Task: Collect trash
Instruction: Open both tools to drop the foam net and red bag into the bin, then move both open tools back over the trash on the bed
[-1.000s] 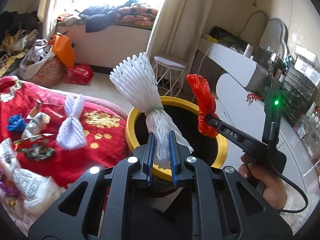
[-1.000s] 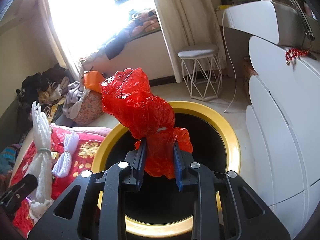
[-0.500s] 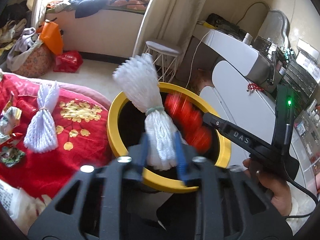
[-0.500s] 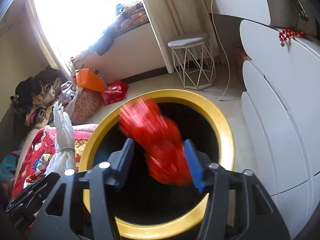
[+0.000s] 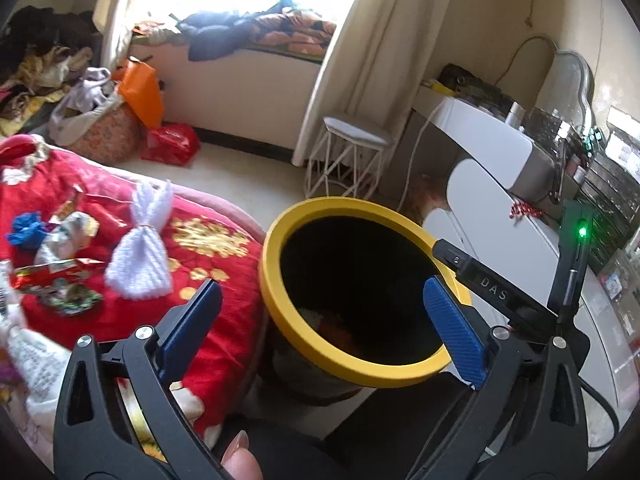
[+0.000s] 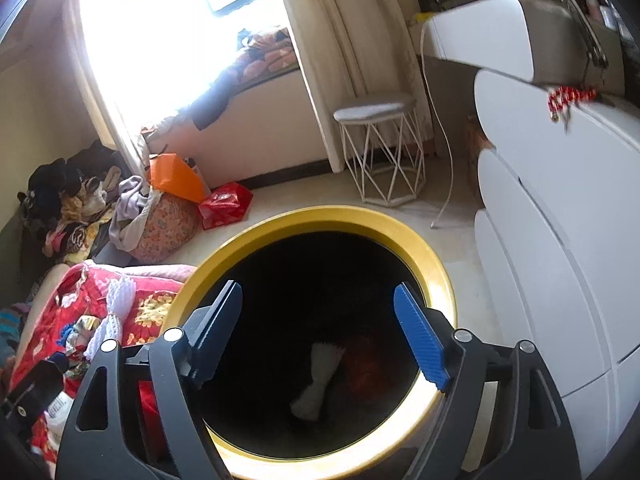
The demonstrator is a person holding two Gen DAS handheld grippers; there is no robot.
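Both grippers, left (image 5: 320, 312) and right (image 6: 320, 330), jaws just opened wide and empty; foam net (image 6: 318, 376) and red bag (image 6: 364, 364) now lie in the bin (image 6: 436, 276), more litter awaits

A bed with a red cover (image 5: 224, 292) patterned in gold flowers carries the loose trash: a white foam net sleeve (image 5: 140, 252) tied at its middle, a scrap of blue plastic (image 5: 24, 230), crumpled foil wrappers (image 5: 64, 236) and a printed plastic bag (image 5: 36, 364) at the near edge. Just beside the bed, on the pale floor (image 6: 460, 248), stands a black bin with a yellow rim (image 5: 360, 372). In its dark bottom lie another white foam net sleeve (image 6: 320, 380) and a crumpled red plastic bag (image 6: 372, 368).
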